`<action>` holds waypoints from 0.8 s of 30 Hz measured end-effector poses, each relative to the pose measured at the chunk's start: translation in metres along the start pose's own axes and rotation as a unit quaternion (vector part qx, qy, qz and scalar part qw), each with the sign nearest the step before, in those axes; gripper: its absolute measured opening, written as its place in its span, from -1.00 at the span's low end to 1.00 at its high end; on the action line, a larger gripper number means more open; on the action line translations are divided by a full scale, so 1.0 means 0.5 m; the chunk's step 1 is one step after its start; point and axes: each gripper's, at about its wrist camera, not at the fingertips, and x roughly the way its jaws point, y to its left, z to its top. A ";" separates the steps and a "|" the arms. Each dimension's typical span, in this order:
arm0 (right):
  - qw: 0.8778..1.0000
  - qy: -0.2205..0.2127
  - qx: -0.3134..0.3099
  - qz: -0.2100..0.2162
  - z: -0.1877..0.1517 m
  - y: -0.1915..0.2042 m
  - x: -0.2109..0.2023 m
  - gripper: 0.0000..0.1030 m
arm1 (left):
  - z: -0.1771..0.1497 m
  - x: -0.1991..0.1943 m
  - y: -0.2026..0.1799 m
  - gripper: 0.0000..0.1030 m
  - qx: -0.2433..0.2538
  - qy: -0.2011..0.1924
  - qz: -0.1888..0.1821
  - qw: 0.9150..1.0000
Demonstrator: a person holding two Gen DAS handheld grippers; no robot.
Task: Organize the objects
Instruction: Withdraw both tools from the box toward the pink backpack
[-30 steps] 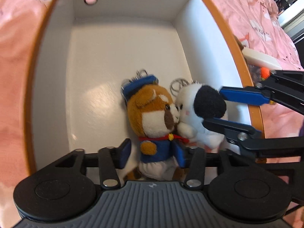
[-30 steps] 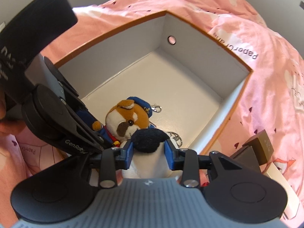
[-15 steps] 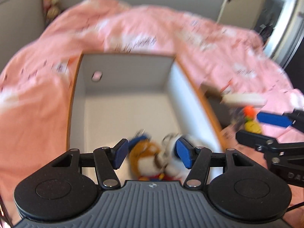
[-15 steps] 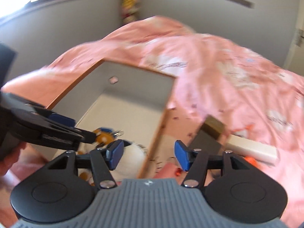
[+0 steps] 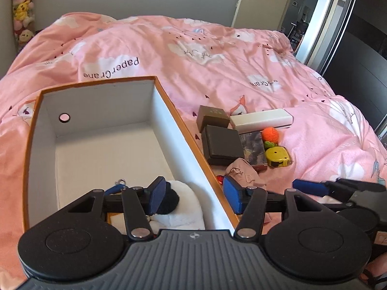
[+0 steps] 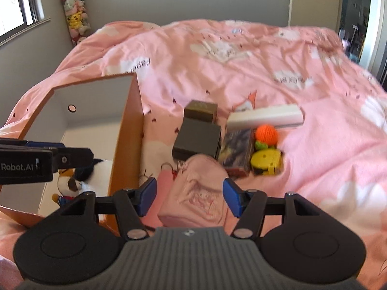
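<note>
Both tools spread wide, nothing held. Left gripper (image 5: 194,197) above the near end of the box (image 5: 188,142); right gripper (image 6: 188,197) just right of box, over pink pouch (image 6: 200,188). Two plush toys (image 6: 72,181) inside box, near end.

Risks, judged:
- soft pouch slipping or bunching under pads;
- grippers colliding near the box wall;
- nudging dark boxes (image 6: 197,140) beyond the pouch.

"PaperCrane" printed upside down on pink duvet (image 5: 111,68); "Robot.AI" on left claw (image 6: 26,166) body.

Bedroom: pink duvet (image 5: 217,55), hanging plush toys (image 6: 75,17)
</note>
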 end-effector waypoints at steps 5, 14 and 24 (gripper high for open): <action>0.999 0.036 0.005 0.007 -0.012 -0.005 0.033 0.06 | 0.001 0.015 0.003 0.19 -0.006 0.012 -0.009 1.000; 0.998 0.056 -0.006 0.010 0.005 0.014 0.098 0.06 | 0.015 0.025 -0.019 0.19 0.004 0.004 0.002 1.000; 0.999 0.047 0.010 0.020 -0.005 -0.016 0.087 -0.39 | 0.017 0.028 -0.069 0.19 0.044 -0.007 0.002 0.999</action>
